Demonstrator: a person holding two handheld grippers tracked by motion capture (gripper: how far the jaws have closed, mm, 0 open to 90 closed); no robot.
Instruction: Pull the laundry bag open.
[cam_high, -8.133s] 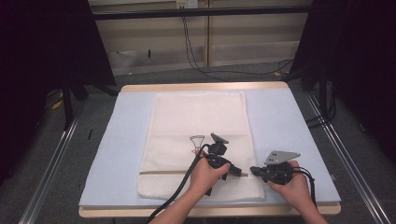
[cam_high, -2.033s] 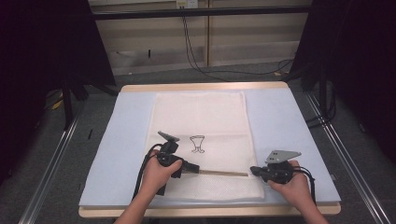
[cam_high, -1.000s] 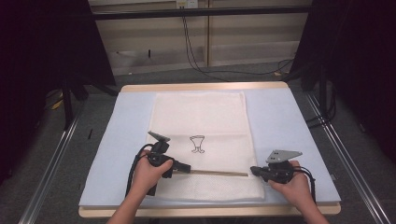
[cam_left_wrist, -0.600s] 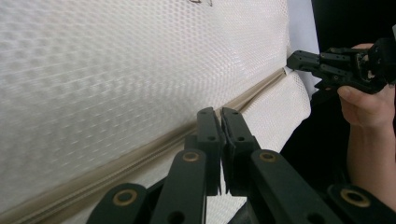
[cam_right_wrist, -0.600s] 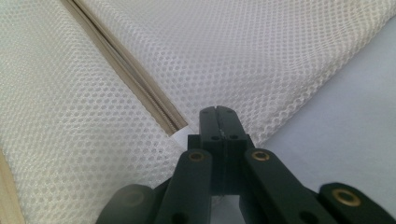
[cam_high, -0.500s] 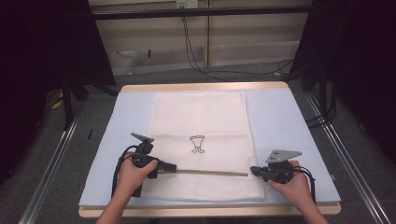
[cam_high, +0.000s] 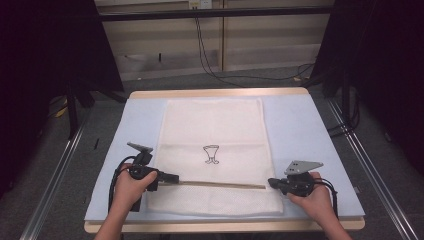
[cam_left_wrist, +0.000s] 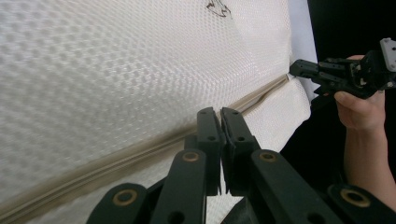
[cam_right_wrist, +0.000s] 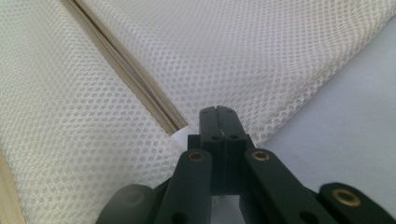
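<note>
Mesh laundry bag (cam_high: 212, 150) lies flat on the blue mat (cam_high: 300, 130), centred on the table. Its zipper (cam_high: 220, 184) runs across near the front edge.

Left gripper (cam_high: 172, 177) sits at the zipper's left end, jaws fully closed; it probably pinches the slider, though the slider itself is hidden. Right gripper (cam_high: 272, 183) sits at the zipper's right end, jaws also fully closed, seemingly pinning the bag's edge there.

Judgement: zipper travel looks nearly or fully complete. Remaining: release both grips.
</note>
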